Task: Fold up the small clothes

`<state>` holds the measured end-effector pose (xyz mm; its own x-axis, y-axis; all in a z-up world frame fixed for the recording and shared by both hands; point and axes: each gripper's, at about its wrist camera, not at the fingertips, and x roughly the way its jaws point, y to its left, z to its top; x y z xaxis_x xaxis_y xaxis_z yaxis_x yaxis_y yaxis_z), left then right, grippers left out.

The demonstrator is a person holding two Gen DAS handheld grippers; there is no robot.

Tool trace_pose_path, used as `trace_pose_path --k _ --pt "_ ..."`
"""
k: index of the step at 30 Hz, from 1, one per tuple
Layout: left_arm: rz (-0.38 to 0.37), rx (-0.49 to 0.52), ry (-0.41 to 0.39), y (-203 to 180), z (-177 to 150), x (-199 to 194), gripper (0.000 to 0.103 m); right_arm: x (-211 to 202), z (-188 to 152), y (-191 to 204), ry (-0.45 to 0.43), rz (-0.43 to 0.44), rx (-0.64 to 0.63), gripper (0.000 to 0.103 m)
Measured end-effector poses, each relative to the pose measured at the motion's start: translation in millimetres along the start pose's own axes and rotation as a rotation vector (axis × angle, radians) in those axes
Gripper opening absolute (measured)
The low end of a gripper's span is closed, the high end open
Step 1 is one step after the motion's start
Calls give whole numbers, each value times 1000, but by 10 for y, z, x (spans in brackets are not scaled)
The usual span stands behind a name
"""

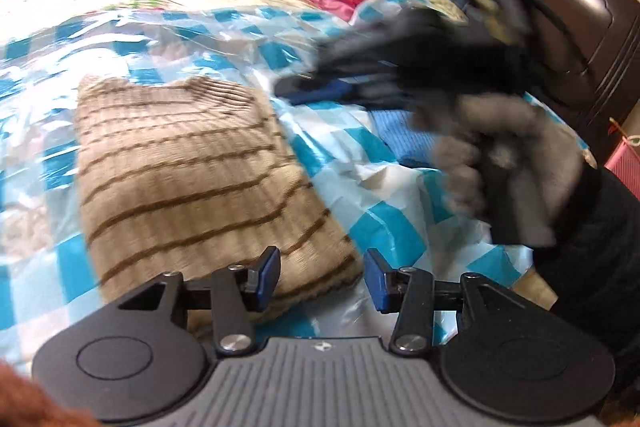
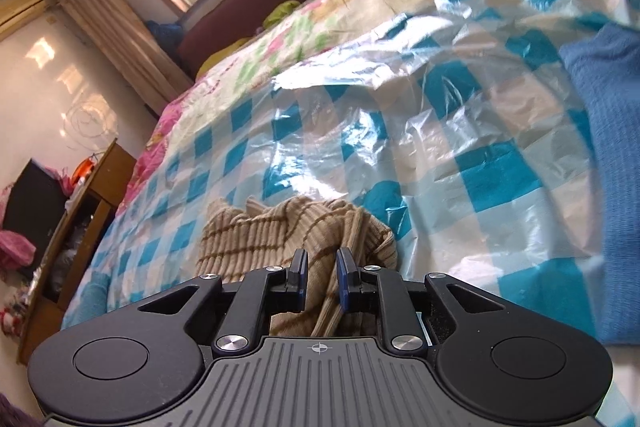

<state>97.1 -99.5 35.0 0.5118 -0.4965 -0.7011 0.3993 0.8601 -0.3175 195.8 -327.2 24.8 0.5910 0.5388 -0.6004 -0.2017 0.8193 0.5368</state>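
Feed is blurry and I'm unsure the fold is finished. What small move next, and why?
Probably draw the right gripper straight back off the striped sweater. The sweater lies folded flat on the checked sheet, and the left gripper hangs open over its near edge, holding nothing. Fabric shows between the right jaws, and whether they grip it is unclear.
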Motion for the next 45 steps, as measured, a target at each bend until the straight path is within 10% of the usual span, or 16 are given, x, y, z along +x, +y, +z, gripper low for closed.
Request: trace_pose_path --k 13,17,23,32,45 --pt "104 -126 -98 578 -172 -326 49 -292 -890 541 190 -62 -210 24" --pt "124 -116 -120 656 -114 -273 49 -223 -922 419 196 -140 -189 5" --pt "157 -137 -25 834 -180 78 52 -320 -978 304 200 -182 -135 5" --pt "124 -183 -39 917 -241 89 53 -465 -537 581 84 -164 -159 18" --pt "120 -189 -62 957 -183 18 54 512 -123 380 68 -238 -60 33"
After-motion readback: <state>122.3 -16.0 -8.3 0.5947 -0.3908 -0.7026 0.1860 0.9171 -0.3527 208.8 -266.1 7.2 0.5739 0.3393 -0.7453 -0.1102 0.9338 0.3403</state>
